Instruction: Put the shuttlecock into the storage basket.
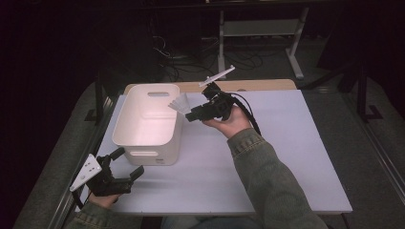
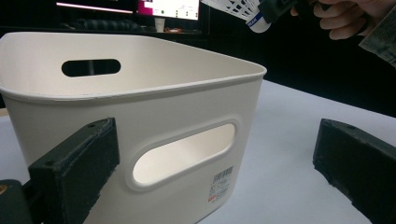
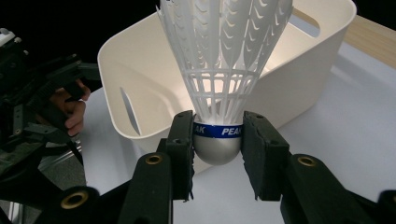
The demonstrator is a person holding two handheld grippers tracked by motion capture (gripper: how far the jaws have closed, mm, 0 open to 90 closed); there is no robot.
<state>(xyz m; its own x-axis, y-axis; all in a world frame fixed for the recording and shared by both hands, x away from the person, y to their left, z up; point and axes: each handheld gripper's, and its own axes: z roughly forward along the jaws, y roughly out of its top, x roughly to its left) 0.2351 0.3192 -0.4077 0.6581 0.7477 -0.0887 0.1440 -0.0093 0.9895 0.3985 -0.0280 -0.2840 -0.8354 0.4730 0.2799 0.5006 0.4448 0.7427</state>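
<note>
The right gripper [image 3: 217,140] clamps a white plastic shuttlecock [image 3: 224,60] by its cork base, skirt held over the right rim of the white storage bin [image 1: 125,125] at centre frame in the high view. The left gripper [image 1: 126,163], jaws wide and holding nothing, waits lower left. This looks like the carry-to-bin step; next, spread the 2 jaws so it drops inside.

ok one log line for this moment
right claw: shut on shuttlecock | shuttlecock: at bin rim | left claw: open, by bin front
</note>
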